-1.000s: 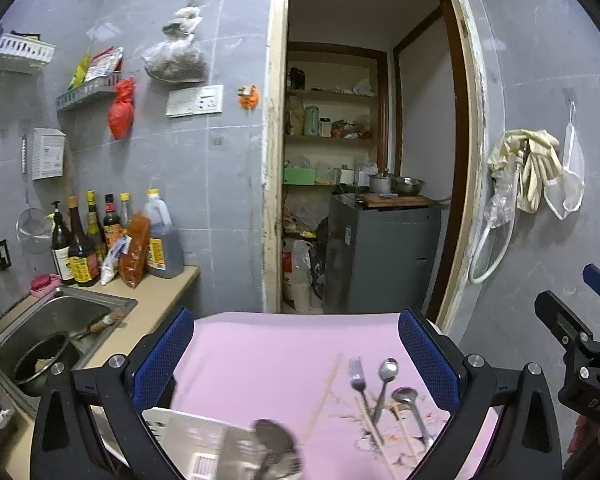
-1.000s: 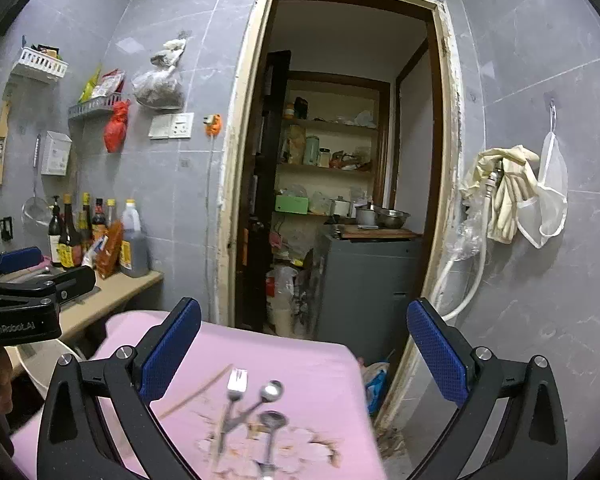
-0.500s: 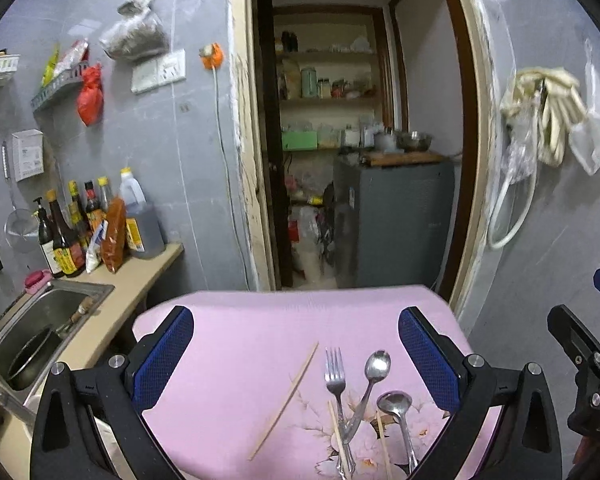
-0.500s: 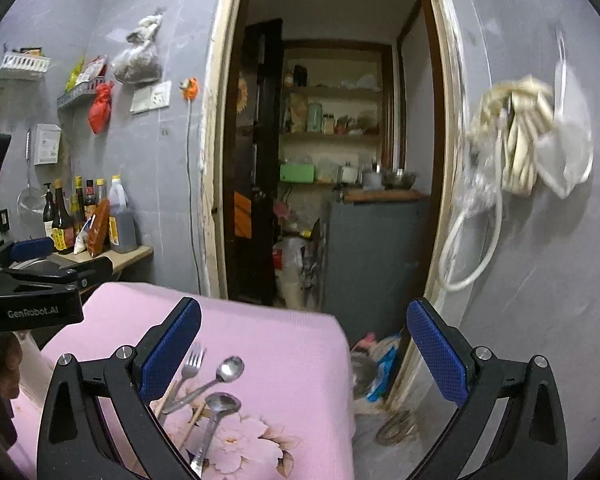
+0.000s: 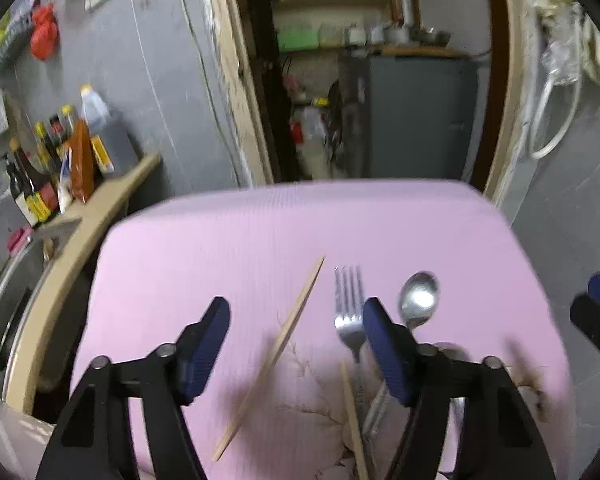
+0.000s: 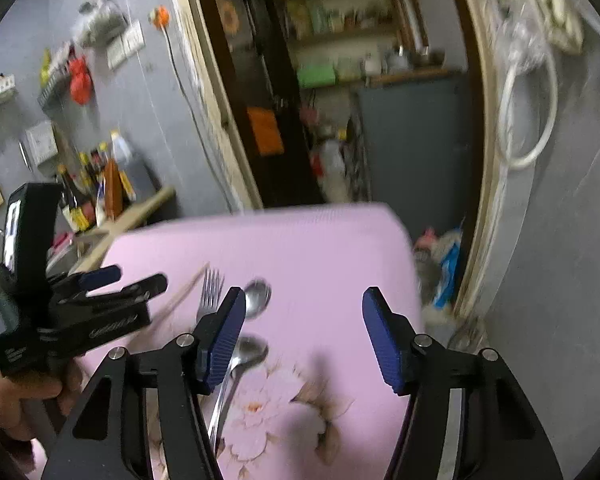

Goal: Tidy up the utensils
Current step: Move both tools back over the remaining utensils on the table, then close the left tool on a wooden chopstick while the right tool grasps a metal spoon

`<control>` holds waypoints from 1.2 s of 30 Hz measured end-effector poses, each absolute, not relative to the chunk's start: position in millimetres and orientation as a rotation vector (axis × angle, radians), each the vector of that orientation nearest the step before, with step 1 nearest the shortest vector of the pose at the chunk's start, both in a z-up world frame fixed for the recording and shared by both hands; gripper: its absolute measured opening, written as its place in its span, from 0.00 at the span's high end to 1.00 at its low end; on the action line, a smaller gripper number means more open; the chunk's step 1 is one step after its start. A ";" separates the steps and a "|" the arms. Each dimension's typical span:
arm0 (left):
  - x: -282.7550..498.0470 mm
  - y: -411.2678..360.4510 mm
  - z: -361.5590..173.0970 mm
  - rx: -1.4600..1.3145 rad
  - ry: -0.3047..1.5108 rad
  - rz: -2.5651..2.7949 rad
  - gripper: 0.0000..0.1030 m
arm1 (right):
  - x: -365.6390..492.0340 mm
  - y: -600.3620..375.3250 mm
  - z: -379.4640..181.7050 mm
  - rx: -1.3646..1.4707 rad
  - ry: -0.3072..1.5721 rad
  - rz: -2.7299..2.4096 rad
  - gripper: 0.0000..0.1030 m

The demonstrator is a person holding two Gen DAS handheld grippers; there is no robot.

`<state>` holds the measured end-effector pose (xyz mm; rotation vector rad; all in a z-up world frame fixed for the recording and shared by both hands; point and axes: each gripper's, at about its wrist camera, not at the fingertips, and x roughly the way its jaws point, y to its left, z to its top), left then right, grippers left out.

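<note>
A pink cloth-covered table (image 5: 260, 240) holds a wooden chopstick (image 5: 276, 352), a fork (image 5: 348, 308), a spoon (image 5: 418, 300) and a second chopstick (image 5: 352, 412). My left gripper (image 5: 296, 344) is open above the first chopstick, empty. In the right wrist view the fork (image 6: 210, 292), one spoon (image 6: 258, 298) and a second spoon (image 6: 244, 356) lie on the table (image 6: 340, 248). My right gripper (image 6: 304, 332) is open and empty, to the right of the spoons. The left gripper (image 6: 112, 280) shows there at the left.
A wooden counter (image 5: 100, 204) with bottles (image 5: 40, 184) and a sink stands left of the table. An open doorway with a grey cabinet (image 5: 412, 116) lies behind. The table's right edge drops to the floor near a blue bag (image 6: 448, 268).
Both grippers have tilted down and moved closer over the utensils. The jaws of both stand narrower than before. The frames are motion-blurred.
</note>
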<state>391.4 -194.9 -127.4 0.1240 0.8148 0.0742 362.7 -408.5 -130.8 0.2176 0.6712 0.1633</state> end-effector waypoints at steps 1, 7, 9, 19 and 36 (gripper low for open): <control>396.8 -192.6 -133.6 0.115 0.836 0.084 0.44 | 365.8 -404.8 -137.9 0.217 0.700 0.171 0.54; 416.6 -187.6 -153.1 0.102 0.883 0.118 0.49 | 381.4 -380.1 -172.0 0.214 0.873 0.196 0.60; 421.4 -187.7 -157.6 0.103 0.897 0.117 0.52 | 383.7 -371.8 -178.7 0.235 0.908 0.210 0.61; 438.4 -178.1 -175.0 0.084 0.979 0.078 0.68 | 398.0 -349.3 -208.2 0.374 1.037 0.235 0.71; 450.4 -173.9 -175.9 0.071 1.006 -0.030 0.90 | 421.8 -329.3 -228.9 0.587 1.167 0.269 0.81</control>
